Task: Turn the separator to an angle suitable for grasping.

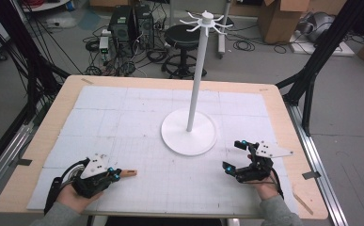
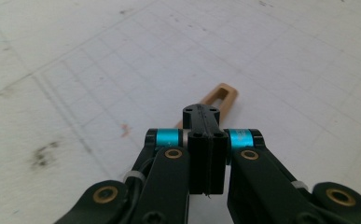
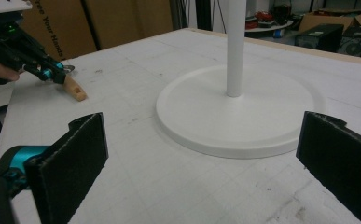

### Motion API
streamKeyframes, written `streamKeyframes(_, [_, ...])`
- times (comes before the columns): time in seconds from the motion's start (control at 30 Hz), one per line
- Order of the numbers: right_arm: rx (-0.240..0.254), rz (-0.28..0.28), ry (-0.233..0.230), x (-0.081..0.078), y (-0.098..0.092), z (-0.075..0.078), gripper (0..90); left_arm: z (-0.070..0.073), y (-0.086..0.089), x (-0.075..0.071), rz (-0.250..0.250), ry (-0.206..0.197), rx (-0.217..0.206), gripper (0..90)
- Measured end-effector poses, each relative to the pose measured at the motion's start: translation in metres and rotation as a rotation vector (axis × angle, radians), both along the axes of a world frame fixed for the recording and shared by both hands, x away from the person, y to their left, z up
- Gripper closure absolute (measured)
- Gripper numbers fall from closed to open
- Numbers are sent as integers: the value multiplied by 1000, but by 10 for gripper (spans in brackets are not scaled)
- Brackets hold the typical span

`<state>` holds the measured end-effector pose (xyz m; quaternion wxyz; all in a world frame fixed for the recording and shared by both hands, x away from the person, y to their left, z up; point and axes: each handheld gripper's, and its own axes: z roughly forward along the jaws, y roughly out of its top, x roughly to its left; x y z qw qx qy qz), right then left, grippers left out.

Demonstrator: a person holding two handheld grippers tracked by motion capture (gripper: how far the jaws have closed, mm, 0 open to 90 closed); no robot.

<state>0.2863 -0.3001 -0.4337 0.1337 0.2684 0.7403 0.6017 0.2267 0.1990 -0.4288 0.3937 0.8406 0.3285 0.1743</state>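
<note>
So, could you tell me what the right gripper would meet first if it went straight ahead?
Probably the white stand's round base: the right gripper, jaws open, points at it across bare table. Depth is hard to judge.

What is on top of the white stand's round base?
The stand's own white pole rises from the middle of the round base, nothing else on it. The wooden piece sits off the base, clamped in the left gripper; its gripped end is covered.

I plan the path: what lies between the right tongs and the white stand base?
Nothing: bare gridded mat separates the right tongs from the stand base, seen in the high view.
</note>
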Motion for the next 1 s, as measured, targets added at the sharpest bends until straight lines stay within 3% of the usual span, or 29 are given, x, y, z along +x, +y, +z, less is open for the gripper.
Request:
streamKeyframes(0.17, [0, -2, 1, 0, 0, 0, 12, -4, -7, -1, -25, 11, 35, 899])
streamKeyframes(0.5, [-2, -2, 5, 0, 0, 0, 12, -13, -6, 8, -2, 31, 66, 899])
streamKeyframes(0.9, [-9, 0, 9, 0, 1, -1, 12, -15, -8, 19, 5, 15, 62, 898])
streamKeyframes(1.0, [-7, -3, 5, 0, 1, 0, 12, -14, -6, 18, 11, 20, 44, 898])
